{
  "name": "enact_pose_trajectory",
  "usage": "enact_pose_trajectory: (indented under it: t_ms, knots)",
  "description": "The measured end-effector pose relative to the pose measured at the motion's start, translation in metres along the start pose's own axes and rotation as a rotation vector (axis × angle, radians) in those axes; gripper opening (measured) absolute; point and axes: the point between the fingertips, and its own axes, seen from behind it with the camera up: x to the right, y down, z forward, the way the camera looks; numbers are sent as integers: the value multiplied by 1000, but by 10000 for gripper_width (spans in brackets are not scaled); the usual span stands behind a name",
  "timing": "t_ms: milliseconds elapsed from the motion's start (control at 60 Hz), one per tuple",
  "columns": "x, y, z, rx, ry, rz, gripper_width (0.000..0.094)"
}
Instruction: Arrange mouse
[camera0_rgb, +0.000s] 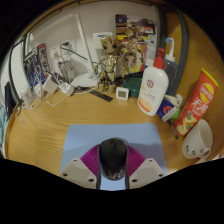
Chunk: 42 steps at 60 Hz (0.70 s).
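A black computer mouse sits between my gripper's two fingers. The magenta pads press against its left and right sides, so the gripper is shut on it. The mouse is held over a light blue mouse mat that lies on the wooden desk. I cannot tell whether the mouse rests on the mat or is just above it. The rear of the mouse is hidden between the fingers.
A white pump bottle stands beyond the mat to the right, next to a red snack tube and a white cup. A small white box and cluttered items stand at the back. Cables and plugs lie at the left.
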Motion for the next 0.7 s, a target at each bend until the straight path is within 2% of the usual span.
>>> enact_pose_trajectory:
  t_ms: [50, 167, 250, 317, 367, 517, 700]
  knots:
    - [-1, 1, 0, -6, 1, 7, 324]
    - [0, 2, 0, -25, 16, -1, 444]
    - [1, 3, -1, -42, 21, 11, 481]
    - [1, 6, -5, -65, 20, -3, 652]
    - [2, 6, -12, -70, 27, -14, 715]
    - [2, -8, -54, -48, 53, -16, 754]
    - [0, -45, -139, 46, 101, -14, 762]
